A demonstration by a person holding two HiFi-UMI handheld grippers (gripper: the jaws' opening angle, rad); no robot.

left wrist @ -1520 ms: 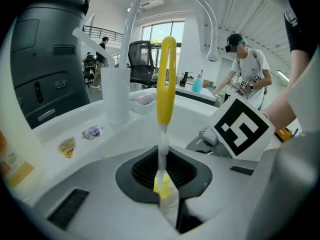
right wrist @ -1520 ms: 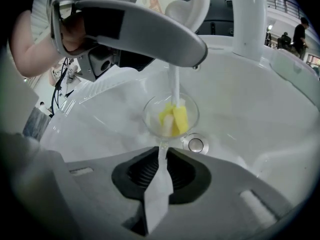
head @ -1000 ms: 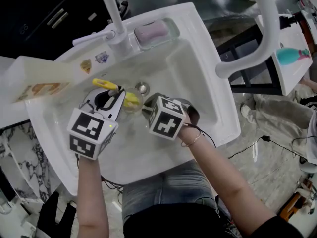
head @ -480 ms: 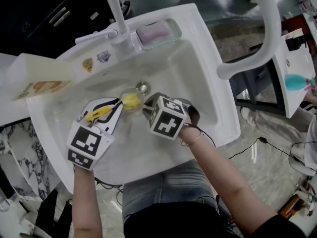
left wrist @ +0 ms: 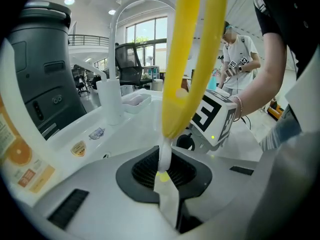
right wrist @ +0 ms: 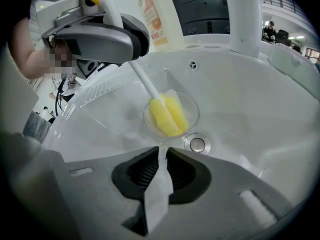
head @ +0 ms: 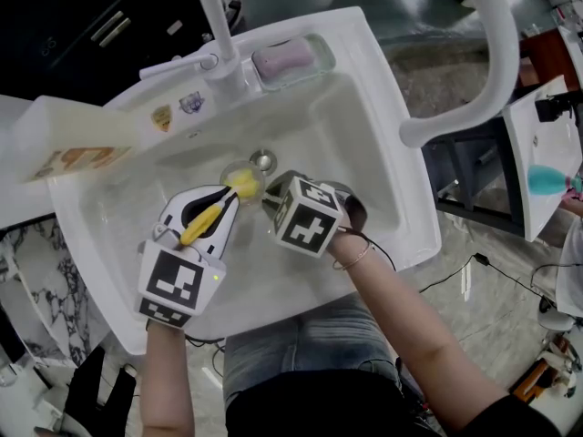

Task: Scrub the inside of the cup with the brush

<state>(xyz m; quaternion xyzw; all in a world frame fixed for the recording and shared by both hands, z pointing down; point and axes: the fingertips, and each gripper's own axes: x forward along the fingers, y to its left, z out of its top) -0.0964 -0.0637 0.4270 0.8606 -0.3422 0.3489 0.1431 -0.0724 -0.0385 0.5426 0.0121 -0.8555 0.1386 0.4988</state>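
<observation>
In the head view a clear stemmed cup (head: pixel 239 182) lies tilted in the white sink (head: pixel 364 153) beside the drain (head: pixel 262 160). My right gripper (head: pixel 271 204) is shut on the cup's stem, which the right gripper view shows between the jaws (right wrist: pixel 161 156). The brush (head: pixel 208 218) has a yellow handle and a white shaft. Its yellow sponge head (right wrist: pixel 169 115) sits inside the cup's bowl (right wrist: pixel 186 109). My left gripper (head: pixel 217 206) is shut on the brush, whose white shaft (left wrist: pixel 164 154) sits pinched between the jaws in the left gripper view, below the yellow handle (left wrist: pixel 187 59).
A white tap (head: pixel 219 48) rises at the sink's far rim, beside a dish holding pink soap (head: pixel 282 59). An orange-labelled white container (head: pixel 73 144) stands on the left rim. A thick white curved pipe (head: pixel 487 62) arches over the right side.
My left gripper has shifted toward the sink's near edge and rolled. The brush handle swung from pointing up-left to lying along the gripper. The sponge stays in the cup; the right gripper is still.
</observation>
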